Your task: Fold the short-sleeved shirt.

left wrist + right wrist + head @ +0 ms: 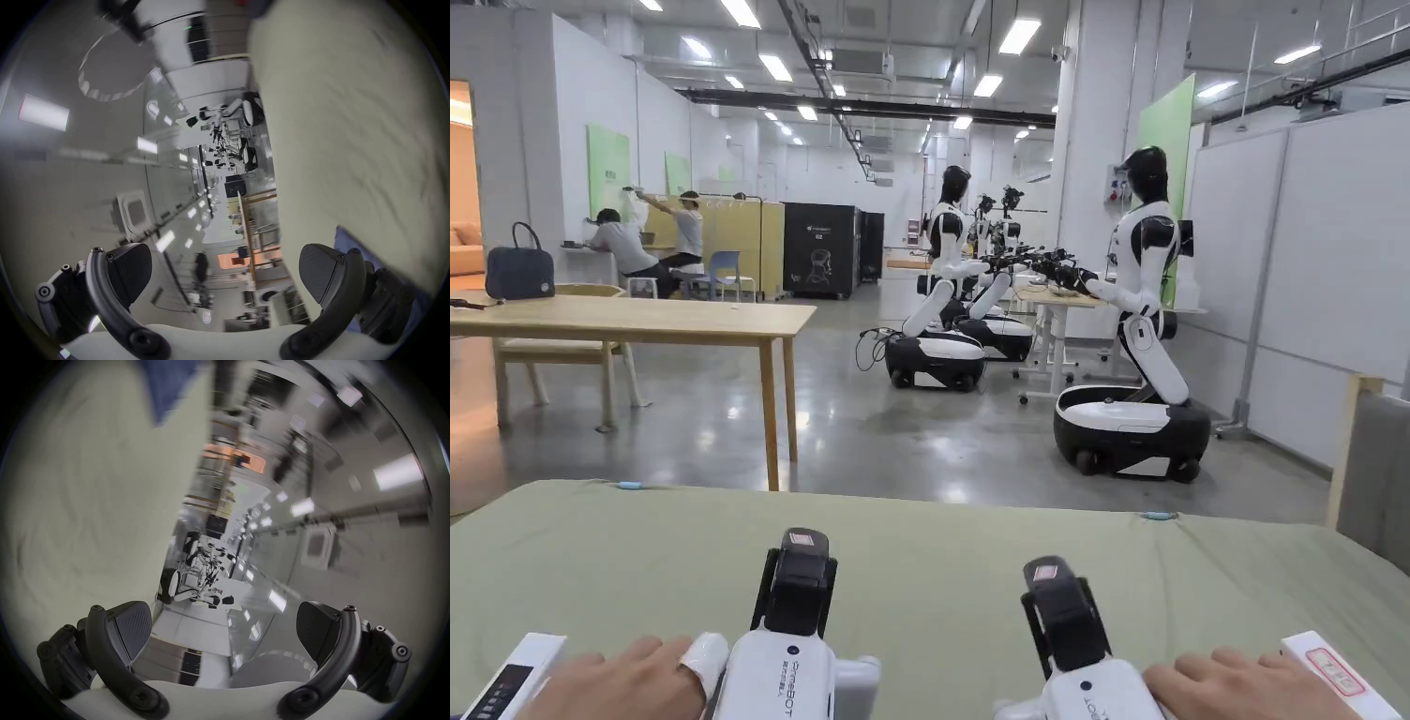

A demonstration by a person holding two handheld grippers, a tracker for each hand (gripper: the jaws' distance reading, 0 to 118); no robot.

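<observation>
over the green sheet (937,553), both tongs (225,275) (224,632) wide open, empty; wheeled robots (1130,375) beyond

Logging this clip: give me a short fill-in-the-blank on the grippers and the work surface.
1. Both grippers hover over a ____ cloth.
2. The left gripper has its fingers ____.
3. The right gripper holds ____ between its fingers.
4. On the wooden table stands a dark ____.

Missing words: green; open; nothing; bag
</observation>
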